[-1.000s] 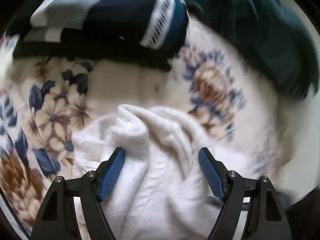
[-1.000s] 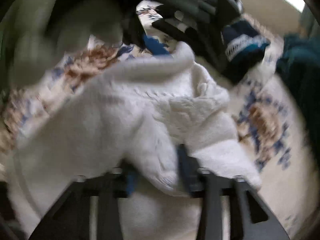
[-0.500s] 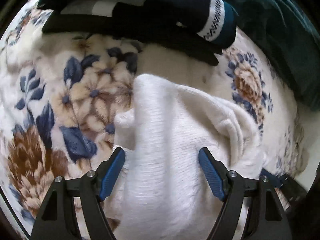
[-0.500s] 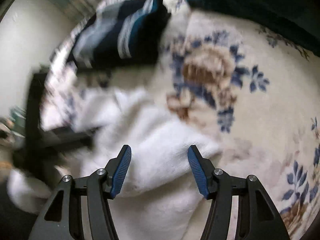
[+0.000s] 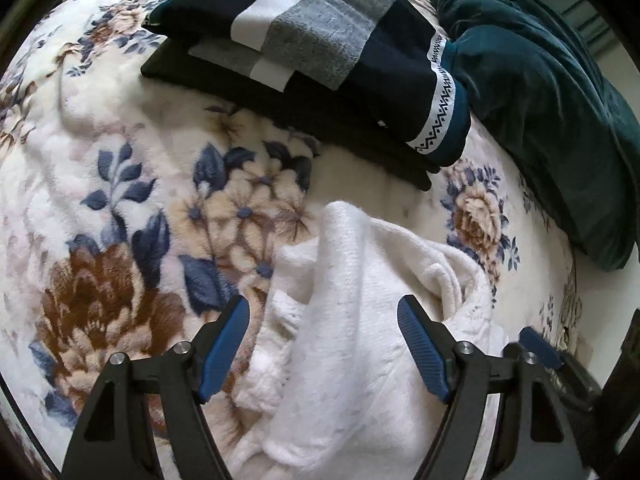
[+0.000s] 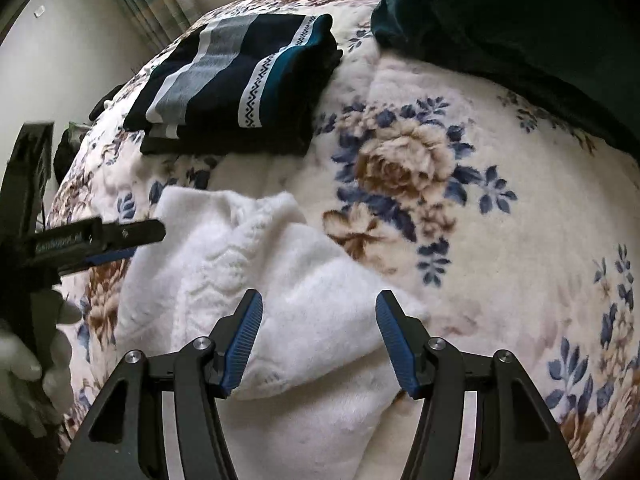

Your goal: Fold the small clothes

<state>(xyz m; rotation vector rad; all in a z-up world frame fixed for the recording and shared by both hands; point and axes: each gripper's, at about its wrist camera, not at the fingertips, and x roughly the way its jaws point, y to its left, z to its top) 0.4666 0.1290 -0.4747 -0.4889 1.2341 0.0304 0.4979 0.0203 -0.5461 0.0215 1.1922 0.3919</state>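
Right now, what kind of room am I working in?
Most likely a bedroom: the work surface is a plush floral blanket spread like a bed cover, with curtains by the wall behind it. A folded stack, a white sweater and a teal garment lie on it.

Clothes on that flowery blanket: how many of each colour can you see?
White: 1, the white sweater
Navy striped: 1, the folded striped sweater
Black: 1, the folded black garment beneath it
Dark teal: 1, the teal pile
Total: 4
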